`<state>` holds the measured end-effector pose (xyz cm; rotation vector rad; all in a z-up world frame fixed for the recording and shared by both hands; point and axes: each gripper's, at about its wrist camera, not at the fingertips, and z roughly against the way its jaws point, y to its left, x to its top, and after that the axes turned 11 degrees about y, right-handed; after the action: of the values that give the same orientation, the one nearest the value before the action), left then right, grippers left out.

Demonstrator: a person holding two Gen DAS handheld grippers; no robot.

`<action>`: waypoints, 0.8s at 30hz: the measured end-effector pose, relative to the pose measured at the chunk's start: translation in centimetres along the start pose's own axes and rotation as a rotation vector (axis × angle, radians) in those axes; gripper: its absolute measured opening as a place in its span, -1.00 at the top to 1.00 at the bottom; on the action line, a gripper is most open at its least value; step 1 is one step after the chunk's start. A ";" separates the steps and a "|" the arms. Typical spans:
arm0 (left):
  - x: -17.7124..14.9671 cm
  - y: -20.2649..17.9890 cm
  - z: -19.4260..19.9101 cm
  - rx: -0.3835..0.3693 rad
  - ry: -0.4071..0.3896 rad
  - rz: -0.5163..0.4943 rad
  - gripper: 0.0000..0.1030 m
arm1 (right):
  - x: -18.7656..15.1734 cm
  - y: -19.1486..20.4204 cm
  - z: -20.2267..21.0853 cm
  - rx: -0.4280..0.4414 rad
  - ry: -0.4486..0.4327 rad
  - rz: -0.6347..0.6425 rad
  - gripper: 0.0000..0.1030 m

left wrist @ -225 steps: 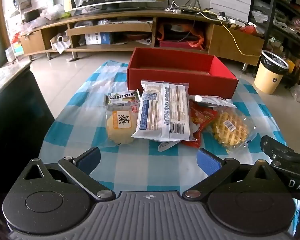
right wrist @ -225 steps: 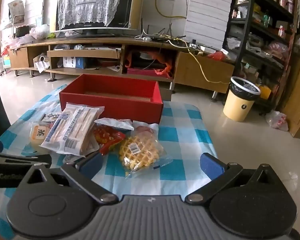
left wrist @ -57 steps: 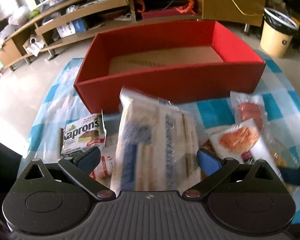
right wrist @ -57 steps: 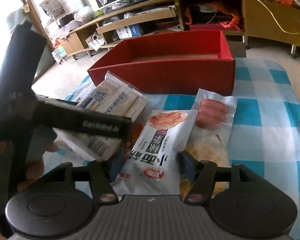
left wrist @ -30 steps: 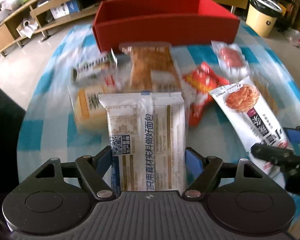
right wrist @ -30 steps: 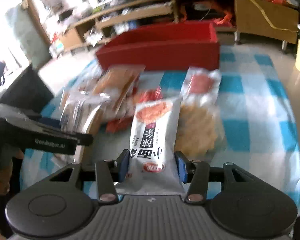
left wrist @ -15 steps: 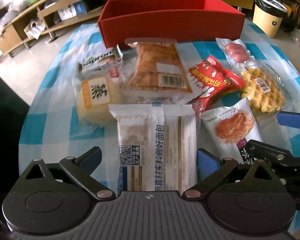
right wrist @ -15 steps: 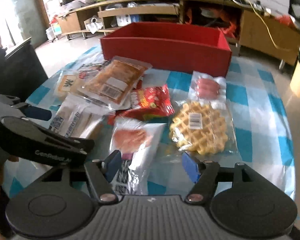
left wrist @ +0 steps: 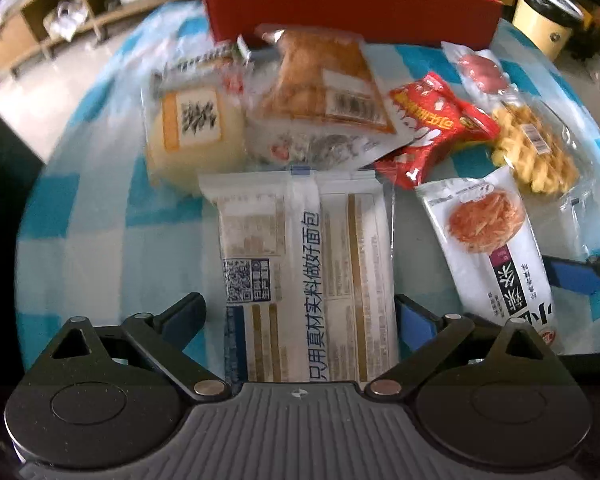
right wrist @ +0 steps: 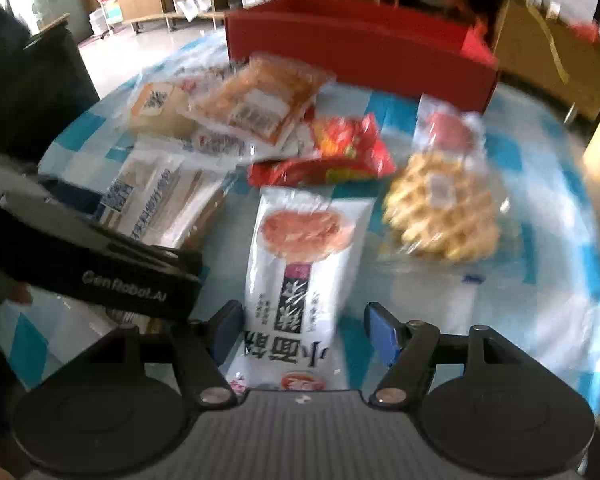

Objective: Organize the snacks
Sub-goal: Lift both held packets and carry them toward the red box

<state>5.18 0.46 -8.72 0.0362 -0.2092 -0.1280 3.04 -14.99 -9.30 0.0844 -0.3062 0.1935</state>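
A long white bread pack (left wrist: 308,264) lies flat on the checked cloth between the fingers of my left gripper (left wrist: 300,318). Those jaws are closing, but the pads stand off the pack's sides. Beside it on the right lies a white noodle-snack pack (right wrist: 304,248) with a black label. My right gripper (right wrist: 304,332) straddles its near end, jaws closing, with a gap still showing at the right pad. The red box (left wrist: 340,4) stands open at the far edge of the table. The left gripper's body (right wrist: 100,264) crosses the right wrist view at the left.
Between the two packs and the box lie a yellow cake (left wrist: 192,120), an orange bread pack (left wrist: 320,84), a red snack bag (left wrist: 432,120), a wrapped waffle (left wrist: 532,152) and sausages (left wrist: 484,72). The blue-checked cloth (left wrist: 100,220) is bare at left. A bin (left wrist: 548,20) stands beyond the table.
A second ago each gripper held its pack lifted. Both packs now lie on the cloth, both jaws stand wider, and both cameras have dropped closer to the table.
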 end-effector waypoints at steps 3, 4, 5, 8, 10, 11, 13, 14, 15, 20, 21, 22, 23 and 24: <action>0.0 0.4 0.6 0.000 -0.017 0.008 -0.65 | -0.1 0.1 0.4 -0.021 -0.023 0.012 0.17; -0.1 0.4 0.8 0.001 -0.018 0.008 -0.62 | -0.2 -0.3 0.5 -0.002 -0.022 -0.005 0.22; -0.1 0.4 0.9 -0.008 -0.016 0.010 -0.60 | -0.2 -0.7 0.6 0.018 -0.018 -0.024 0.23; -0.2 0.4 1.2 -0.014 -0.016 0.014 -0.56 | -0.4 -1.3 1.1 0.024 -0.020 -0.041 0.27; -0.3 0.4 1.6 -0.022 -0.024 0.012 -0.54 | -0.6 -1.4 1.6 0.029 -0.030 -0.043 0.28; -0.2 0.2 1.8 -0.029 -0.027 0.013 -0.53 | -0.6 -1.3 2.0 0.034 -0.039 -0.046 0.29; -0.4 0.1 2.3 -0.048 -0.041 0.010 -0.53 | -0.9 -1.3 2.7 0.045 -0.057 -0.051 0.29; -0.4 -0.1 2.5 -0.051 -0.046 0.007 -0.53 | -1.0 -1.3 3.1 0.051 -0.064 -0.054 0.29; -0.5 -0.2 2.7 -0.053 -0.051 0.002 -0.53 | -1.1 -1.3 3.4 0.059 -0.071 -0.057 0.29; -1.1 -0.8 4.1 -0.058 -0.102 -0.017 -0.52 | -1.0 -1.2 4.9 0.077 -0.107 -0.066 0.29; -1.1 -0.9 4.4 -0.059 -0.114 -0.019 -0.52 | -1.1 -1.2 5.3 0.080 -0.118 -0.067 0.29; -1.1 -1.0 4.6 -0.059 -0.124 -0.021 -0.52 | -1.1 -1.2 5.6 0.081 -0.126 -0.068 0.29; -1.1 -1.1 4.9 -0.058 -0.134 -0.022 -0.52 | -1.1 -1.1 5.9 0.080 -0.134 -0.068 0.29; -1.1 -1.2 5.1 -0.056 -0.146 -0.023 -0.52 | -1.1 -1.1 6.1 0.080 -0.141 -0.068 0.29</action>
<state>2.92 -0.69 -4.03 -0.0266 -0.3514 -0.1594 0.49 -16.96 -3.86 0.1881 -0.4357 0.1326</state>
